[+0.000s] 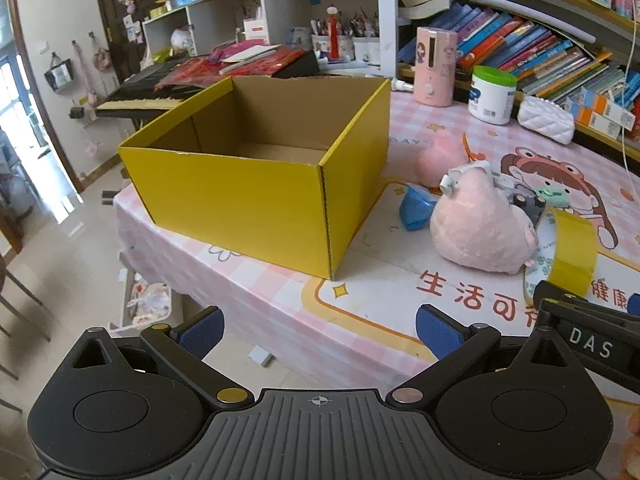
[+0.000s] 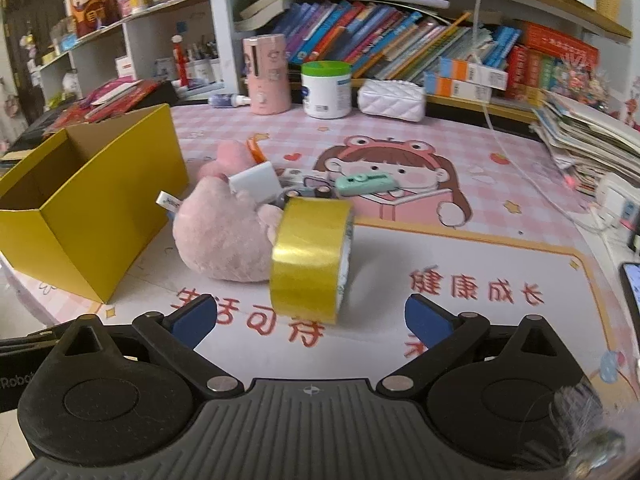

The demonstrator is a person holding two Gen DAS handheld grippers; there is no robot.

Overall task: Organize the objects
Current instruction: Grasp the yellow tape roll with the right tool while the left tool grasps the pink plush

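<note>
Both grippers empty, jaws spread wide. Right gripper (image 2: 310, 322) sits low over the tabletop (image 2: 460, 248), lined up on the yellow tape roll (image 2: 310, 254), which stands on edge just ahead of the blue pads and leans against the pink plush pig (image 2: 224, 236). Left gripper (image 1: 320, 332) hovers off the tabletop's near edge, facing the open yellow box (image 1: 256, 196); box looks empty as far as its floor shows. Likely step: take the roll and carry it left into the box. To do it well, close across the roll's flat faces rather than its curved band, since a standing roll will likely wheel away or tip if nudged; come in square, seat the pads past the rim, then lift clear of the plush before swinging over the box wall. Plush is touching the roll and may drag along. Behind the plush lies a small heap: a white card-like piece (image 2: 256, 182), a mint-green gadget (image 2: 366, 182), something with dark round ends, an orange bit, and in the left view a blue object (image 1: 416, 208). Most are half hidden; identity unclear. Box's near inside corner is out of sight. Right view's lower right corner is smeared.
</note>
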